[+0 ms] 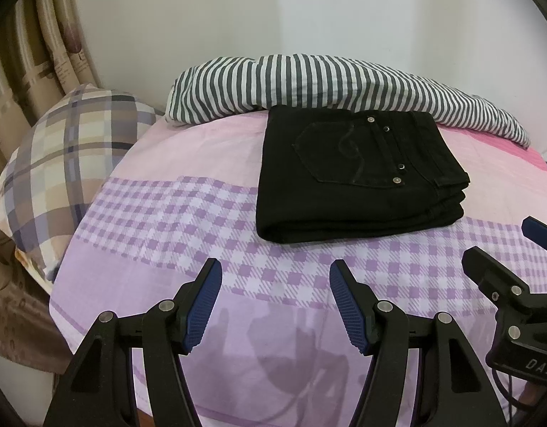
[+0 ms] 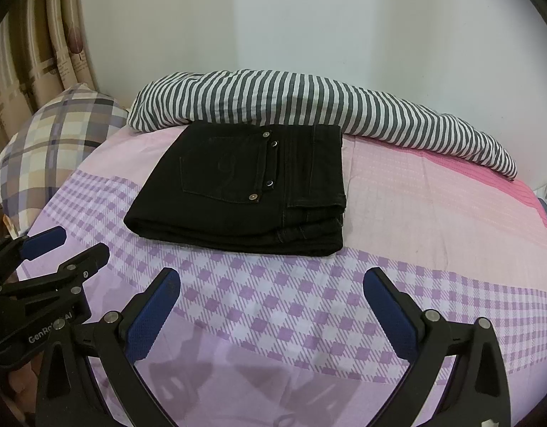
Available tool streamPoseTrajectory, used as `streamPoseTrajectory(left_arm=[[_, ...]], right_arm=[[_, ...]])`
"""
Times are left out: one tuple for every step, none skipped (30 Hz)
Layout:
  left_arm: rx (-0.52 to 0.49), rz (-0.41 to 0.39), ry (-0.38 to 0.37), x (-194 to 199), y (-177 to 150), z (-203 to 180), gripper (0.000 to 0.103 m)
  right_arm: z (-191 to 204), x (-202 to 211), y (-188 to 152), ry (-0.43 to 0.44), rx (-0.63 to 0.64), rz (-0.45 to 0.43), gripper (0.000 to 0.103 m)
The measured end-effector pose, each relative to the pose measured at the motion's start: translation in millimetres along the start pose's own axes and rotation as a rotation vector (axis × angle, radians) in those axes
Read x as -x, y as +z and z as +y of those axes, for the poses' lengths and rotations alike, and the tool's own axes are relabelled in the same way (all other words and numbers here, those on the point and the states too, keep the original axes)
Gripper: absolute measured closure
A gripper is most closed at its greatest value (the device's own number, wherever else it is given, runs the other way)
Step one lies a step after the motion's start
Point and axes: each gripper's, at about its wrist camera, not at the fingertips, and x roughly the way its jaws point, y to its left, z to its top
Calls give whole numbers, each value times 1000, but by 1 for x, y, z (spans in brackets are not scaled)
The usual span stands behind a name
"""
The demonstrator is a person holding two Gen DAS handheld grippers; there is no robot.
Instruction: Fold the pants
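One folded pair of black pants lies on one bed. One striped blanket at the far side, one plaid pillow left, two grippers near.

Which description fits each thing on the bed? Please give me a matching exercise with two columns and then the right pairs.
Things:
1. pants
2. pillow
3. blanket
4. left gripper

Descriptions:
a. grey and white stripes, bunched along the wall
b. open, nothing between its fingers
c. black, folded into a stack
d. plaid, at the bed's left edge

Pairs: 1-c, 2-d, 3-a, 4-b
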Motion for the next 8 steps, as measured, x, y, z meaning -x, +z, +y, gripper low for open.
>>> streamPoseTrajectory(left_arm=[[-1,-1,0,0,0,0,39],[-1,-2,-1,0,0,0,39],[0,-2,0,0,0,-1,39],[1,-2,-1,0,0,-1,39],[2,-1,-4,0,0,-1,39],[1,0,-3,0,0,-1,39],[3,3,-3,-1,0,-1,39],[4,7,-7,-1,0,-1,39]], right_arm=[[0,0,0,1,0,1,1],[0,0,0,1,1,1,1],[0,0,0,0,0,1,1],[0,0,0,0,-1,0,1],[0,0,0,2,0,0,1],[0,0,0,1,1,1,1],[0,0,0,0,0,1,1],[0,0,-1,0,-1,0,1]])
